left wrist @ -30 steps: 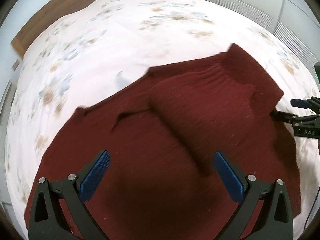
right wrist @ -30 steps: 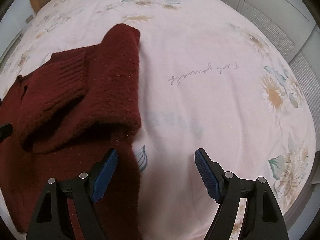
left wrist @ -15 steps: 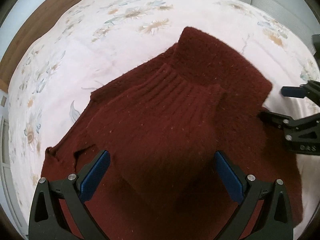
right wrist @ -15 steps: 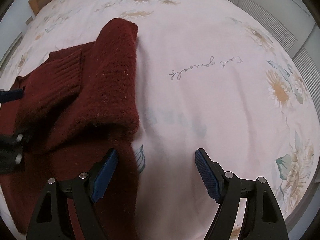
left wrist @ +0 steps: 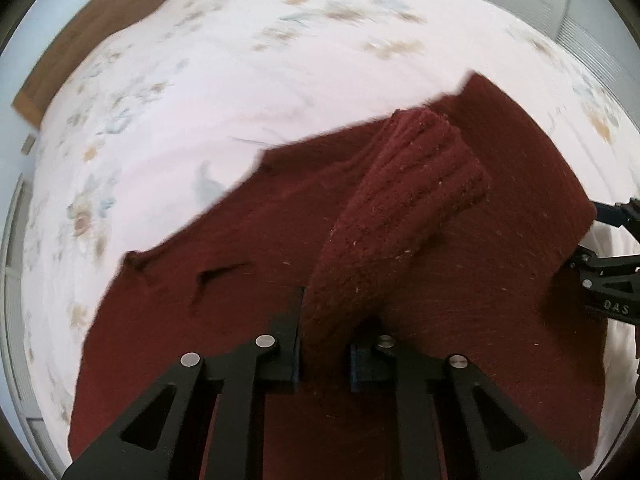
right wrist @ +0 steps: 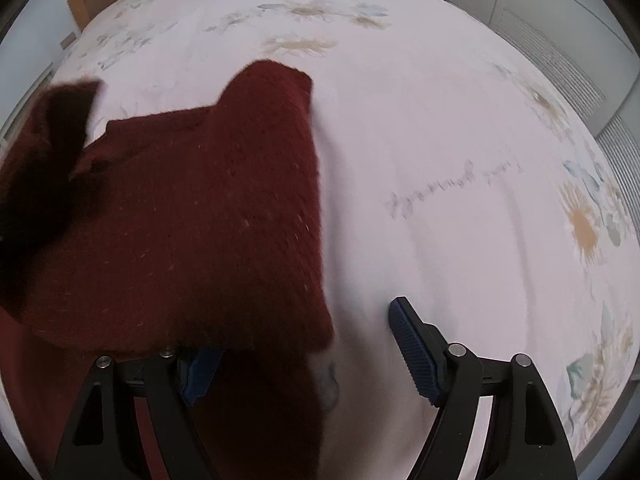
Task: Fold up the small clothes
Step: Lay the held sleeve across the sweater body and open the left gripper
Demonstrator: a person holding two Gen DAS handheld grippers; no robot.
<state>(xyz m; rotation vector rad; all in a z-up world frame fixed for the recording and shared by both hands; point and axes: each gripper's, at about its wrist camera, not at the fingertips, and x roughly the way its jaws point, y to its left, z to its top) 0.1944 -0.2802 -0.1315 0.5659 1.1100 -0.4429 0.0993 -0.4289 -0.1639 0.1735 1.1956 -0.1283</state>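
A dark red knit sweater (left wrist: 248, 264) lies spread on the bed. My left gripper (left wrist: 324, 356) is shut on its ribbed sleeve (left wrist: 404, 208), which rises from the jaws and lies back over the body. My right gripper (right wrist: 308, 356) is open, its jaws wide apart; the folded right part of the sweater (right wrist: 192, 232) overlaps its left finger and hides the pad's tip. The right finger (right wrist: 416, 352) is over bare sheet. The right gripper also shows at the right edge of the left wrist view (left wrist: 600, 248), beside the sweater's edge.
The bed has a pale pink sheet (right wrist: 460, 128) with a flower print and a line of script (right wrist: 452, 188). A wooden headboard (left wrist: 92, 40) runs along the far left. White cupboard doors (right wrist: 560, 32) stand beyond the bed at the right.
My left gripper has closed from wide open onto the ribbed sleeve. The folded right part of the sweater now lies nearer and over the right gripper's left finger.
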